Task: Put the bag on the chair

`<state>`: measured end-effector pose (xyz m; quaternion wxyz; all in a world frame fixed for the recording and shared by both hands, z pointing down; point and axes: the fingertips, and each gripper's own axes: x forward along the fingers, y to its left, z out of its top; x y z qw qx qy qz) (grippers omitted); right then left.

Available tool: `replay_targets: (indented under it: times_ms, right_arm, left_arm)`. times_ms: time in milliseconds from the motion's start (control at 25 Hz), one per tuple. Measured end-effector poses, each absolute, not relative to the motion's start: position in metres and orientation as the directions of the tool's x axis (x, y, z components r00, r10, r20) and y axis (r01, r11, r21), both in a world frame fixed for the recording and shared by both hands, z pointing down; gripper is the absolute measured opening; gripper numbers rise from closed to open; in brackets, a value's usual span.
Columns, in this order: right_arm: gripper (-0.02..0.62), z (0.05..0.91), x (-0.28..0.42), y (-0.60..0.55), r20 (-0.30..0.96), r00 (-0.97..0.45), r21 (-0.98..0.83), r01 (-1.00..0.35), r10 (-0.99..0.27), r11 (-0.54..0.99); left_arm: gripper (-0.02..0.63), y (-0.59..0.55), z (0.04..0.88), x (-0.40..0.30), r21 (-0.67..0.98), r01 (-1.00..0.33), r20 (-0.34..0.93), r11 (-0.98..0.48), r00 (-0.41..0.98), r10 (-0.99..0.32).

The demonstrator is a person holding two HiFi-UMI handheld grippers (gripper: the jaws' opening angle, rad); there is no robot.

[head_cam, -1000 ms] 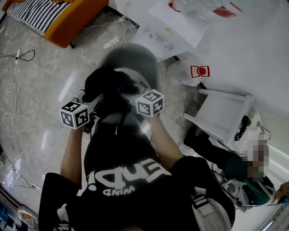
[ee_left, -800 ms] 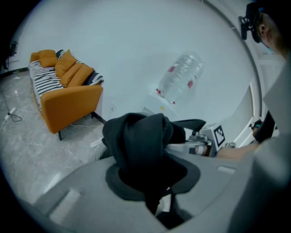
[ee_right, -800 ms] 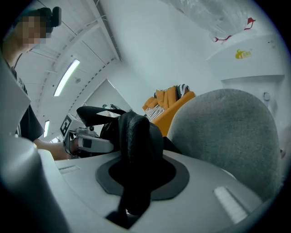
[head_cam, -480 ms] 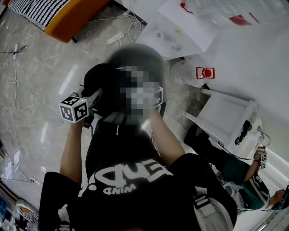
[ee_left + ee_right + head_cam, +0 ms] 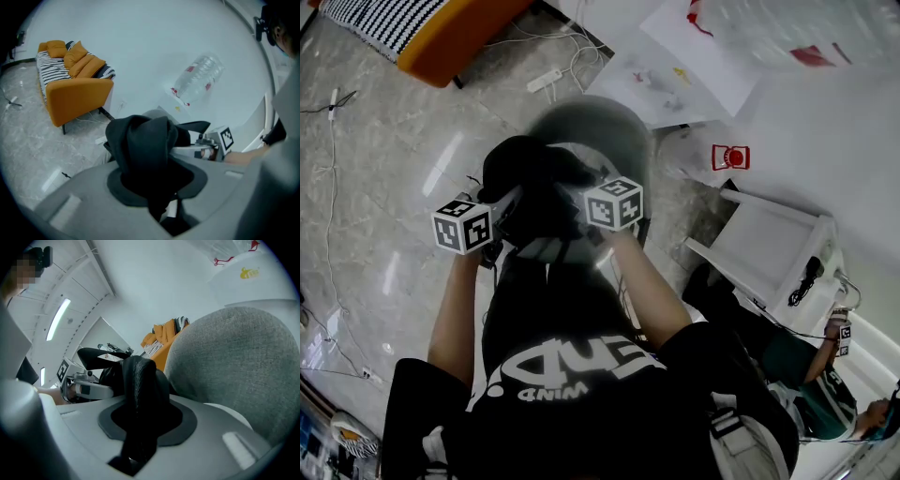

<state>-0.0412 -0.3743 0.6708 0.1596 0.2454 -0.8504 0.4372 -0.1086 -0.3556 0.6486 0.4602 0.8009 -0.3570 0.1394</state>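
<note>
black bag point(image 5: 531, 171) held above the grey chair point(image 5: 614, 131), left gripper point(image 5: 504, 208) and right gripper point(image 5: 577, 204) each pinching a bunch of its cloth, jaws just eased slightly wider. soft, limp, likely light; best taken by its gathered top. its lower half merges with dark clothing; possibly touching the seat.

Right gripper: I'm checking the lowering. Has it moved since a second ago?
Yes, slightly: in the head view the right gripper now sits nearer the chair back.
</note>
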Motion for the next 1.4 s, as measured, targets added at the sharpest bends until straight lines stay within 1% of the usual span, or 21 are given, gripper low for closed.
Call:
replay_targets:
  times_ms: [40, 120, 200, 320, 440, 520, 640, 760, 880, 1160, 1280, 1400]
  right_arm:
    - [0.097, 0.671, -0.04, -0.374, 0.492, -0.824, -0.662, -0.563, -0.28, 0.494]
    - [0.134, 0.671, -0.037, -0.373, 0.501, -0.817, -0.658, -0.575, -0.286, 0.486]
    - [0.15, 0.669, -0.035, -0.372, 0.508, -0.81, -0.653, -0.584, -0.292, 0.482]
    - [0.192, 0.666, -0.031, -0.368, 0.523, -0.797, -0.637, -0.6, -0.301, 0.484]
    - [0.254, 0.662, -0.027, -0.364, 0.538, -0.784, -0.631, -0.618, -0.31, 0.469]
    - [0.289, 0.655, -0.023, -0.362, 0.534, -0.78, -0.636, -0.625, -0.327, 0.452]
    - [0.311, 0.643, -0.02, -0.359, 0.525, -0.778, -0.632, -0.628, -0.344, 0.455]
    - [0.32, 0.632, -0.015, -0.354, 0.524, -0.776, -0.62, -0.63, -0.352, 0.467]
    - [0.321, 0.618, -0.008, -0.348, 0.517, -0.772, -0.612, -0.635, -0.369, 0.471]
    - [0.319, 0.568, 0.001, -0.329, 0.449, -0.788, -0.614, -0.615, -0.421, 0.495]
    - [0.319, 0.547, 0.0, -0.316, 0.417, -0.805, -0.62, -0.592, -0.423, 0.515]
    - [0.319, 0.526, -0.001, -0.302, 0.396, -0.818, -0.6, -0.575, -0.418, 0.557]
  left_arm:
    - [0.109, -0.354, 0.649, -0.108, 0.637, -0.703, 0.557, -0.317, 0.704, -0.441]
    - [0.117, -0.351, 0.651, -0.108, 0.632, -0.713, 0.571, -0.305, 0.694, -0.439]
    - [0.149, -0.349, 0.651, -0.108, 0.623, -0.727, 0.589, -0.29, 0.679, -0.438]
    - [0.23, -0.346, 0.651, -0.109, 0.61, -0.746, 0.614, -0.269, 0.659, -0.434]
    - [0.362, -0.344, 0.646, -0.108, 0.591, -0.762, 0.629, -0.265, 0.641, -0.44]
    - [0.422, -0.341, 0.643, -0.106, 0.567, -0.777, 0.643, -0.274, 0.625, -0.443]
    - [0.477, -0.333, 0.638, -0.104, 0.536, -0.796, 0.664, -0.282, 0.604, -0.441]
    - [0.499, -0.322, 0.63, -0.103, 0.525, -0.8, 0.679, -0.29, 0.6, -0.424]
    - [0.5, -0.306, 0.621, -0.102, 0.538, -0.79, 0.684, -0.294, 0.613, -0.396]
    - [0.5, -0.264, 0.601, -0.104, 0.554, -0.774, 0.699, -0.309, 0.633, -0.333]
    - [0.5, -0.254, 0.586, -0.105, 0.564, -0.775, 0.689, -0.284, 0.631, -0.357]
    - [0.5, -0.25, 0.561, -0.107, 0.534, -0.787, 0.668, -0.308, 0.616, -0.417]
